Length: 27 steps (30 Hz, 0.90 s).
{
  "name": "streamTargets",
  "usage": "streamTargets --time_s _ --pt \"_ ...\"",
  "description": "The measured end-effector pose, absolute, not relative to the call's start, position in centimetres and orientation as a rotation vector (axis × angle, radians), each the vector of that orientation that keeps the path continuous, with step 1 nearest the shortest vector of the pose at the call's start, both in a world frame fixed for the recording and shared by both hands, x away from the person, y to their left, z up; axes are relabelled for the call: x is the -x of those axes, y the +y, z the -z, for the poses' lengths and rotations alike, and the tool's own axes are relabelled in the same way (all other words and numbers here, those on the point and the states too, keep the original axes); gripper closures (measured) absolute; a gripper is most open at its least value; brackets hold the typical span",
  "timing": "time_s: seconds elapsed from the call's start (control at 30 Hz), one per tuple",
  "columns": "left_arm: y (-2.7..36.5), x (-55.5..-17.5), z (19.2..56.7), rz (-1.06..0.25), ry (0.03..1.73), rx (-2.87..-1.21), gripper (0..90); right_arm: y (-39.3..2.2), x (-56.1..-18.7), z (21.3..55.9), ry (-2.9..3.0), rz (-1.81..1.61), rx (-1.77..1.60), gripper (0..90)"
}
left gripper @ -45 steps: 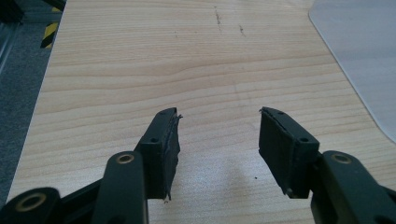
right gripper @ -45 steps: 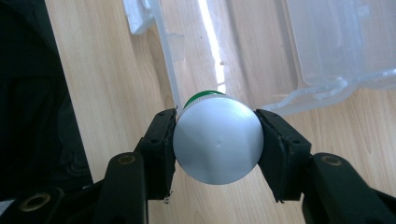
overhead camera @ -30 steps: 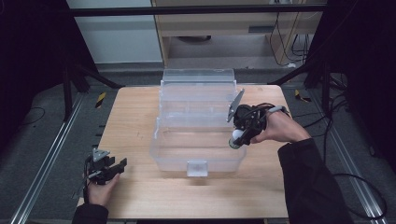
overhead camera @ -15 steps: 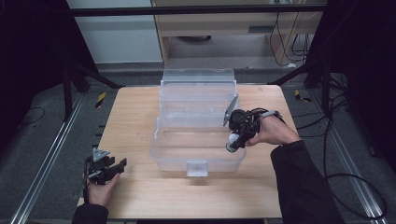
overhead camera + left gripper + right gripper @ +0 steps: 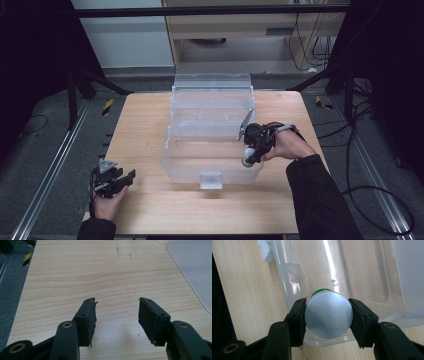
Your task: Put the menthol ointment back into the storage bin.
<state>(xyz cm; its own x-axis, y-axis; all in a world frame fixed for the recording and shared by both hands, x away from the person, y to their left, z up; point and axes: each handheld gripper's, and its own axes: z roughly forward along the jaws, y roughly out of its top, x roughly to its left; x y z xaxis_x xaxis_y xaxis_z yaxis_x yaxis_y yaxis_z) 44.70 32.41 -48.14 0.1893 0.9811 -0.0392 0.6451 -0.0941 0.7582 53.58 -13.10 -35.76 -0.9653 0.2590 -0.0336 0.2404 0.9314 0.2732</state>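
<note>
Above the wooden table (image 5: 150, 125), right gripper (image 5: 328, 312) fingers clamp a can (image 5: 328, 316); left gripper (image 5: 117, 312) fingers spread, empty.

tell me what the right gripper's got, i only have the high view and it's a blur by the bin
Observer: The right gripper is shut on a can; its flat silver end faces the right gripper view's camera.
Operator: any colour on it
Observer: A green edge shows just behind the silver end.
Operator: is it over the bin or the table
Observer: It straddles the clear bin's rim, with the bin floor beyond it.
Operator: and the left one, holding anything
Observer: No. The left gripper is open, with only bare table between its jaws.
</note>
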Motion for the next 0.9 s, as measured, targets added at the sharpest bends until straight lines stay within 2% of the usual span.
streamTargets --time_s 0.9 --pt "32.4 -44.7 48.2 -0.658 1.528 -1.816 47.5 -13.8 -53.9 38.7 3.040 -0.332 -0.411 50.4"
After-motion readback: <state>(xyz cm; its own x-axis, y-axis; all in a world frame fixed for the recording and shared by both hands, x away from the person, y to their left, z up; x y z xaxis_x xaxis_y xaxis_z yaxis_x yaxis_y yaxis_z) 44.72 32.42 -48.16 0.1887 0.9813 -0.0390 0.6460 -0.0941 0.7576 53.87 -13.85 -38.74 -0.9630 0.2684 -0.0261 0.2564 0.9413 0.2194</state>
